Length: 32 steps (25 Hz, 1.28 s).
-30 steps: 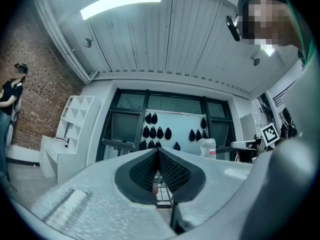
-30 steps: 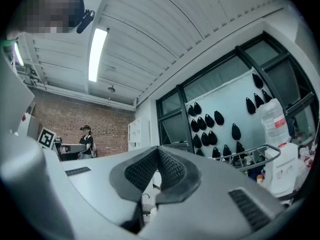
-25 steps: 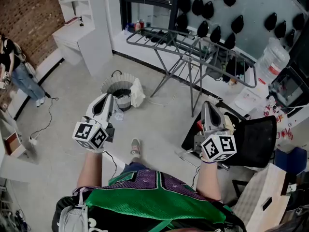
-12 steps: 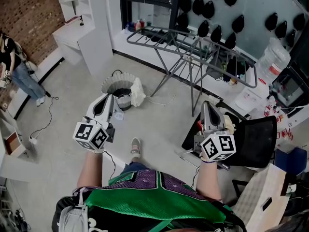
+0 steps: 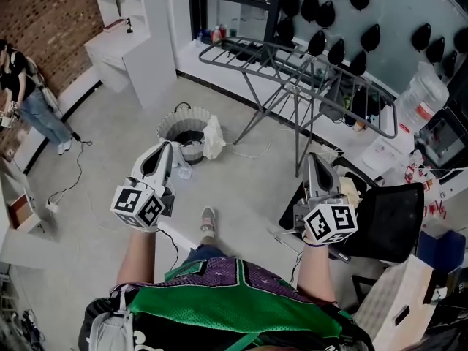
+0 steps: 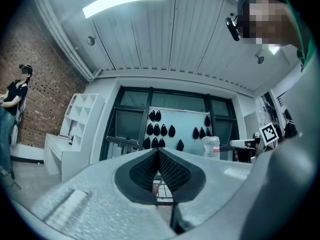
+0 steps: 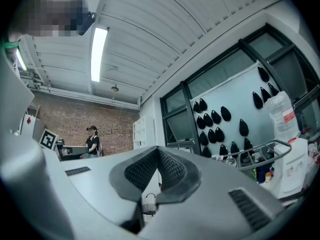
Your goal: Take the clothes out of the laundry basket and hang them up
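Hovering above the floor, the left gripper and right gripper are both fully closed, holding nothing. The laundry basket stands near the drying rack.

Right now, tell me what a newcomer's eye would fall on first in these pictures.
The left gripper and right gripper are held out in front, fingers shut on nothing. Ahead on the floor stands the laundry basket, a white cloth over its rim. Beyond it is a grey drying rack before a wall of black teardrop shapes.
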Tool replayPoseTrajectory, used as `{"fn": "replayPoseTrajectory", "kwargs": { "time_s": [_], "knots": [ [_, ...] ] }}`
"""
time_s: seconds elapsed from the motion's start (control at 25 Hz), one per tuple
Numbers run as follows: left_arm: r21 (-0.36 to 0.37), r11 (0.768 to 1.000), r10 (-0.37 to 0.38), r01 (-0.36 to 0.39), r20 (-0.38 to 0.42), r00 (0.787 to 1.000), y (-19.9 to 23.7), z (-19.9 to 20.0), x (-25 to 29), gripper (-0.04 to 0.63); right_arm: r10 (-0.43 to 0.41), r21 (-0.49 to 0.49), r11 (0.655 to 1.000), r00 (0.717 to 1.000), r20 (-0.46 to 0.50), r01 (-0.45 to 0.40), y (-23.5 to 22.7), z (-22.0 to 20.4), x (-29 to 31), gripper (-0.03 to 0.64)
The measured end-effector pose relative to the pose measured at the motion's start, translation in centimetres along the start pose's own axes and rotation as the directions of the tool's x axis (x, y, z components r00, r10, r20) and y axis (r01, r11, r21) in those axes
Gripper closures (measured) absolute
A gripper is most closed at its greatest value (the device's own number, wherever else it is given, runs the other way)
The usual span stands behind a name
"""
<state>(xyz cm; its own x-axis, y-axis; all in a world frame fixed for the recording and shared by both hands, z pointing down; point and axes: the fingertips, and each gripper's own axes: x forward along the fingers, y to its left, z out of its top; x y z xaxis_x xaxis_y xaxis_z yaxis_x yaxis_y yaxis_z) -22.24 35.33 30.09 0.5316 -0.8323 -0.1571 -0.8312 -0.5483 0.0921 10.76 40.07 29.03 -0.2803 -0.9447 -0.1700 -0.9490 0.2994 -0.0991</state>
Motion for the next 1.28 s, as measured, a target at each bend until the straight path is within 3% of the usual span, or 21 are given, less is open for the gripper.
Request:
{"fn": "replayPoseTrajectory", "kwargs": {
  "time_s": [0.56, 1.28],
  "knots": [
    [-0.011, 0.999, 0.034, -0.034, 0.010, 0.999, 7.8, 0.3, 6.9, 0.578, 0.059, -0.011, 0.998, 0.998, 0.013, -0.058, -0.1, 0.0, 12.5, 0.617],
    [-0.004, 0.999, 0.044, -0.044, 0.018, 0.999, 25.8, 1.8, 21.3, 0.578, 0.139, -0.041, 0.990, 0.989, 0.044, -0.138, 2.2, -1.1, 38.5, 0.617]
  ]
}}
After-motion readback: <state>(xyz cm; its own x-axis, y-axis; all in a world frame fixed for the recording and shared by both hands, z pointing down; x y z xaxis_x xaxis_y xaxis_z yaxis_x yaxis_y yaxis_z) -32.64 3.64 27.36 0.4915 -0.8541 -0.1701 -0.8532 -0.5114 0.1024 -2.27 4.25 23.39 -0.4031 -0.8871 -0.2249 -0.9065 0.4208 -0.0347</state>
